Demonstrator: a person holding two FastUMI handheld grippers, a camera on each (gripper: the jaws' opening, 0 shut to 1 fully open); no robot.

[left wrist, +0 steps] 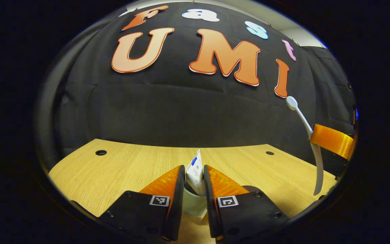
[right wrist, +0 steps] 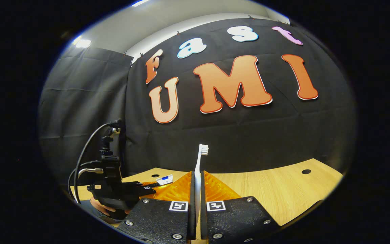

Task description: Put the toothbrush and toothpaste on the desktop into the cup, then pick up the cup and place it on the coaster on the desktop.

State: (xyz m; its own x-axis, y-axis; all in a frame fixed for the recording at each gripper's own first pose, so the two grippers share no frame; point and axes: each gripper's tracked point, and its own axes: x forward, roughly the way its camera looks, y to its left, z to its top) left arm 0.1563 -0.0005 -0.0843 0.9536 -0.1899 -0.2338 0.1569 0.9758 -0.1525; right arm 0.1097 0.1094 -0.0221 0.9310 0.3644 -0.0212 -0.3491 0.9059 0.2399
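my left gripper (left wrist: 194,179) pinches the flat white toothpaste (left wrist: 195,172) tube at lower centre of the left gripper view, above the pale cup (left wrist: 193,203) on the wood-grain tabletop (left wrist: 113,169). my right gripper (right wrist: 197,186) clamps the slim white toothbrush (right wrist: 200,162) upright, bristles up (smooth plastic could slip). a badly aimed release may miss the rim or tip the cup.

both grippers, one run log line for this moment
left gripper: shut on toothpaste | right gripper: shut on toothbrush | cup: below toothpaste
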